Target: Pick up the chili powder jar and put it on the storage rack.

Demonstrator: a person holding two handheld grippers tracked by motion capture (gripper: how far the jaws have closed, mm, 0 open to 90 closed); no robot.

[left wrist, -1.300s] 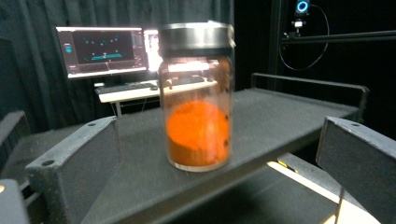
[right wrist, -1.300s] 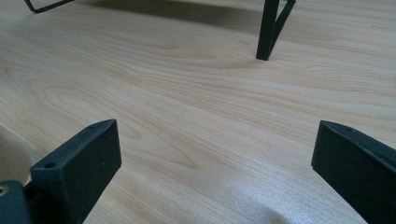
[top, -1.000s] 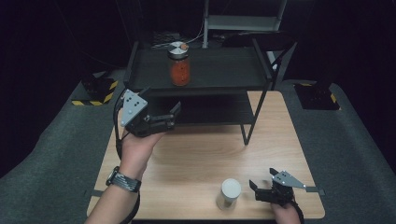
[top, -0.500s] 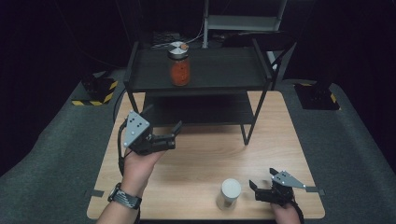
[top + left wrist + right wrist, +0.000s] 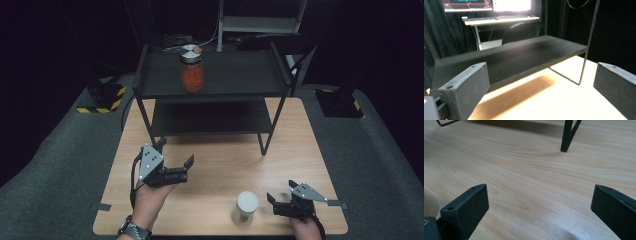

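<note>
A glass jar with orange-red contents and a silver lid stands on the top board of a black two-tier shelf. My left gripper hovers open over the wooden table, in front of the shelf's left leg, with nothing between its jaws. In the left gripper view the left gripper faces the lower shelf board. A white cup stands near the table's front edge. Just right of it rests my right gripper, open and empty. In the right gripper view the right gripper looks across bare wood at a shelf leg.
The shelf takes up the back half of the table. Grey carpet surrounds the table, with black boxes marked by yellow-black tape on the left and another on the right. A desk with lit monitors stands beyond the shelf.
My left gripper has pulled back from beside the shelf towards the person and lower over the table, staying open. The right gripper and the cup have not moved.
</note>
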